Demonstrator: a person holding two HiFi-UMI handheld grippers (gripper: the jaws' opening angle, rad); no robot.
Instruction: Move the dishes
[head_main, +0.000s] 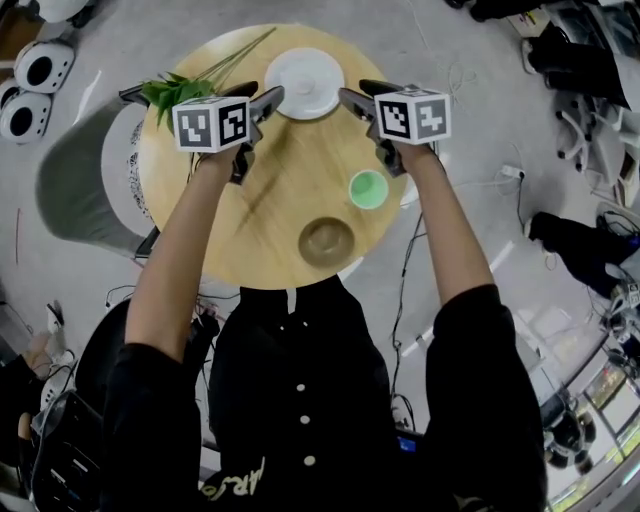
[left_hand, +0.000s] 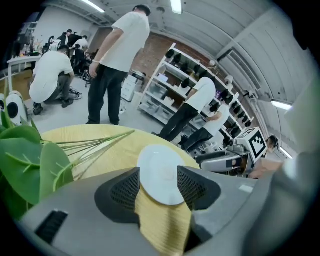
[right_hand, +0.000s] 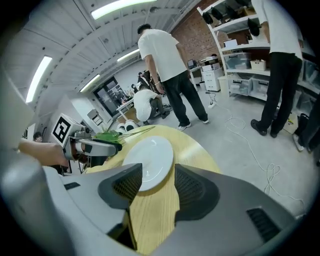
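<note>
plate: round white ceramic plate (head_main: 305, 82) at far edge of round wooden worktop (head_main: 270, 210) | left gripper (head_main: 262, 108), right gripper (head_main: 358, 108): my jaws open, empty | relation: plate straight ahead, between both, roughly equally near

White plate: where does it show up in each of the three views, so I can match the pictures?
Head view: white plate at top centre, on the far side of the round wooden table.
Left gripper view: white plate low centre, between the parted jaws.
Right gripper view: white plate just left of centre, between the parted jaws.
Shared landmark: green leafy stems on the table beside it, in all three.
</note>
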